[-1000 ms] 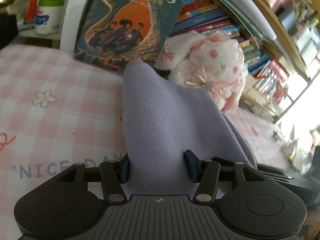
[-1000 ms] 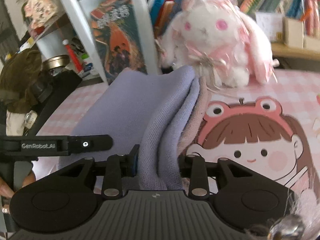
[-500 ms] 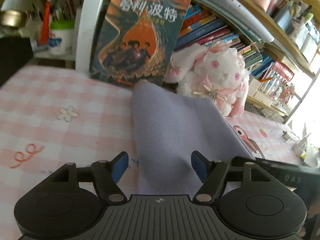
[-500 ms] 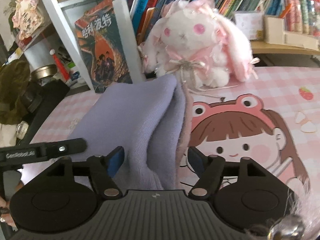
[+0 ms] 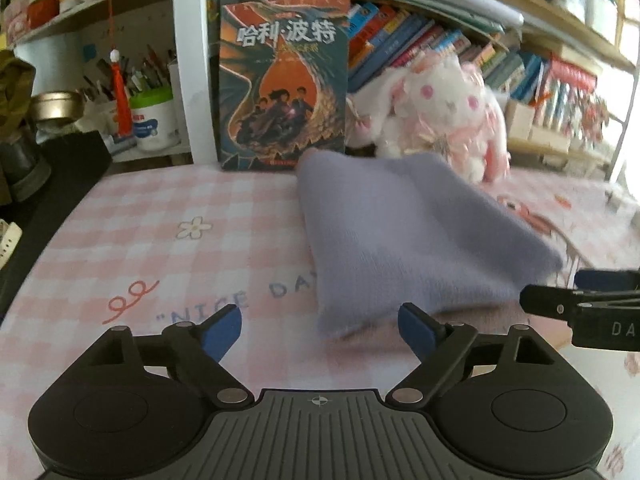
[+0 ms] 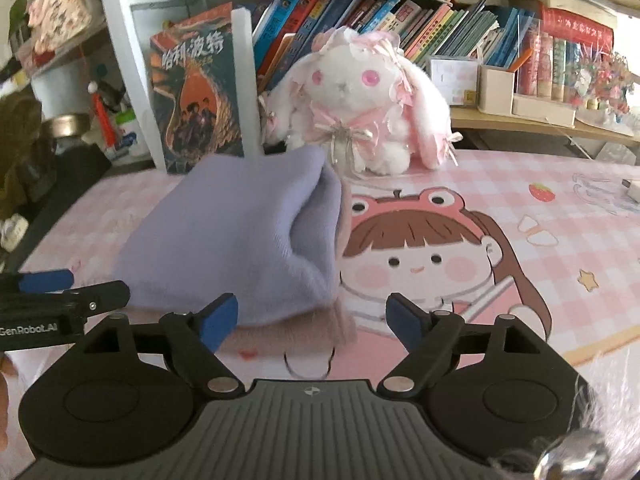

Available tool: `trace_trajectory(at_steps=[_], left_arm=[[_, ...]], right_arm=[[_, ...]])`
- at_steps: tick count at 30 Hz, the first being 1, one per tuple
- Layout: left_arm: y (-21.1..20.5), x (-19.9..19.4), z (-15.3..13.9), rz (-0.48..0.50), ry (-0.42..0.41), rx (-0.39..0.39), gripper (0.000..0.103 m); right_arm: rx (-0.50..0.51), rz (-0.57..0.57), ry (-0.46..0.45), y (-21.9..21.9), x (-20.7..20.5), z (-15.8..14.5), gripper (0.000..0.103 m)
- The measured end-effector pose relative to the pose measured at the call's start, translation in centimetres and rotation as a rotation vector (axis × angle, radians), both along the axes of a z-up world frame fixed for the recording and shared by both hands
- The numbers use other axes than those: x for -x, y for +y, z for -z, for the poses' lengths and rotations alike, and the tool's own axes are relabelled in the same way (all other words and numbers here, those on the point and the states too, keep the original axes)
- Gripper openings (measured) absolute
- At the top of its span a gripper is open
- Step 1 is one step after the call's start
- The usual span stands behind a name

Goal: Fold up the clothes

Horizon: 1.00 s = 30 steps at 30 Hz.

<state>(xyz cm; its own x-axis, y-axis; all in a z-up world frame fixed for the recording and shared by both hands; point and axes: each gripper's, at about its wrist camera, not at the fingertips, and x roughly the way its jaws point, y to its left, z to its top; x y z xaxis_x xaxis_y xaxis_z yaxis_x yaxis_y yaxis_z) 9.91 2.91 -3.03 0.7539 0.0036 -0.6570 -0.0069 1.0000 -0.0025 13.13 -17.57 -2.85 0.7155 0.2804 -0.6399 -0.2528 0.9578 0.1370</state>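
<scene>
A folded lavender knit garment (image 5: 404, 236) lies on the pink checked table cover (image 5: 160, 248), with a pinkish layer showing under its near edge (image 6: 296, 332). It also shows in the right wrist view (image 6: 240, 240), folded over on its right side. My left gripper (image 5: 320, 330) is open and empty, just in front of the garment's near left corner. My right gripper (image 6: 308, 320) is open and empty, in front of the garment's near right corner. Each gripper's finger shows at the edge of the other's view.
A white and pink plush rabbit (image 6: 360, 108) sits just behind the garment. A tall book (image 5: 284, 84) leans on a white shelf post (image 5: 188, 60). Bookshelves line the back. A pen pot and white tub (image 5: 154, 120) stand at the far left. A cartoon mat (image 6: 432, 248) lies to the right.
Both grippers let go of the lavender garment, opened wide and drew back. The garment dropped from a raised hold and now lies folded on the table.
</scene>
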Motion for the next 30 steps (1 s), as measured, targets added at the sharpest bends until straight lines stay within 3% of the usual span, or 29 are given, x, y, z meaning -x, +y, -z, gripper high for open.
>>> trace_trajectory(at_steps=[4,10,15,18,30], left_arm=[[-0.6,1.5,0.1,0.012,0.007,-0.030,0.096],[-0.2,2.8,0.6,0.000,0.036,-0.008,0.097],[0.2,4.0,1.1,-0.068,0.090,0.005,0.097],[0.2,4.7,1.0,-0.063,0.081,-0.001,0.097],[-0.1,5.3,0.8,-0.047,0.072,-0.030,0.097]], right_arm=[[0.036,0.009,0.001,0.6,1.5,0.3,0.087],[0.094,0.063,0.046,1.4,3.4,0.9,0.093],[0.094,0.123,0.080,1.4,5.3,1.7,0.093],[0.083,0.175,0.074,1.3,6.9,1.9,0.093],[0.107,0.180,0.050,1.7,8.0,1.6,0.094]])
